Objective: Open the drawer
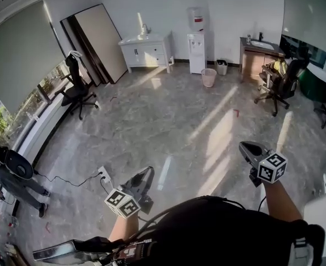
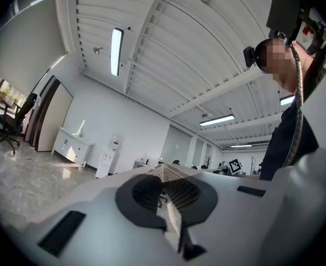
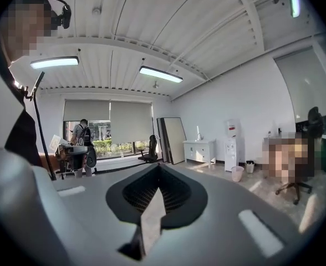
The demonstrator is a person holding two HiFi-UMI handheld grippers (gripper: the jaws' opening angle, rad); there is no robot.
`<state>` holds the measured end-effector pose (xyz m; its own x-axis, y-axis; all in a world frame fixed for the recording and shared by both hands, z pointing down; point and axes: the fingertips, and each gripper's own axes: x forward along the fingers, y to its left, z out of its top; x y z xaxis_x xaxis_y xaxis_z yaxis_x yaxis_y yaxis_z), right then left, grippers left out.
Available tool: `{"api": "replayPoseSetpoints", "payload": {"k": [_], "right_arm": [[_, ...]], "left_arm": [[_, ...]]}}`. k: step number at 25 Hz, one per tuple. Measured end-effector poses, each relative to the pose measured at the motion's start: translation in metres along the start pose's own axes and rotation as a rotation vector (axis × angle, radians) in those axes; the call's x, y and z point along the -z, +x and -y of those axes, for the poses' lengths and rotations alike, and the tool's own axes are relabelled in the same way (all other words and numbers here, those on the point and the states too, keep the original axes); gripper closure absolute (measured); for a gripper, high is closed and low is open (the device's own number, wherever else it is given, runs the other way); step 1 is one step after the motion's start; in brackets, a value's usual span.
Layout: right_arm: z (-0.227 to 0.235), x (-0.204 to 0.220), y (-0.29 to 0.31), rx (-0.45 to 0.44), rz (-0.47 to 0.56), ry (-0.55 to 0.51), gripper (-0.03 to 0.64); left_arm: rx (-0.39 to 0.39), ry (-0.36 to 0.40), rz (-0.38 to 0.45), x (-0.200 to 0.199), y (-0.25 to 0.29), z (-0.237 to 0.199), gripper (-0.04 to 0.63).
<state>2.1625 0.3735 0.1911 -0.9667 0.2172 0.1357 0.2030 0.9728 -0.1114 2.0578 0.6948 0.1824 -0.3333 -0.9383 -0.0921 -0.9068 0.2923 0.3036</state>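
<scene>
Left tongs, grey two-jawed with a marker cube, are pointing out level over the near part of the grey marbled floor. In the left gripper view, the jaws of these tongs are clenched tip to tip, gripping nothing. Right tongs, same build, are hanging over the floor's near right part. Its own view shows these tongs pressed together too, empty.

White low cabinet is standing at the floor's far edge against the back wall, well apart from both tongs. Its fronts are sitting flush; a single drawer is too small to pick out. White water dispenser is standing just right of it, with a pink waste bin near that.
</scene>
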Motion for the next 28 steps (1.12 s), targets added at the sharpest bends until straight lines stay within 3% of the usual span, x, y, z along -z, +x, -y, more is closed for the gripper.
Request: {"api": "replayPoseSetpoints", "payload": {"k": [5,11,15,20,28], "right_arm": [[0.005,-0.025,0.08,0.022,0.028,-0.008,0.615],[0.014,-0.026,0.142,0.019,-0.004,-0.008,0.615],[0.032,-0.03,0.177,0.012,-0.01,0.009,0.615],[0.058,-0.027,0.236,-0.058,-0.024,0.011,0.615],[0.16,-0.053,0.334,-0.187,-0.012,-0.001,0.615]], "left_arm": [[0.04,0.03,0.004,-0.038,0.031,-0.079,0.604],[0.045,0.026,0.012,-0.054,0.051,-0.138,0.604],[0.013,0.007,0.006,-0.057,0.06,-0.169,0.604],[-0.043,0.011,0.008,-0.059,0.084,-0.205,0.604],[-0.167,0.045,0.046,-0.07,0.179,-0.258,0.604]]}}
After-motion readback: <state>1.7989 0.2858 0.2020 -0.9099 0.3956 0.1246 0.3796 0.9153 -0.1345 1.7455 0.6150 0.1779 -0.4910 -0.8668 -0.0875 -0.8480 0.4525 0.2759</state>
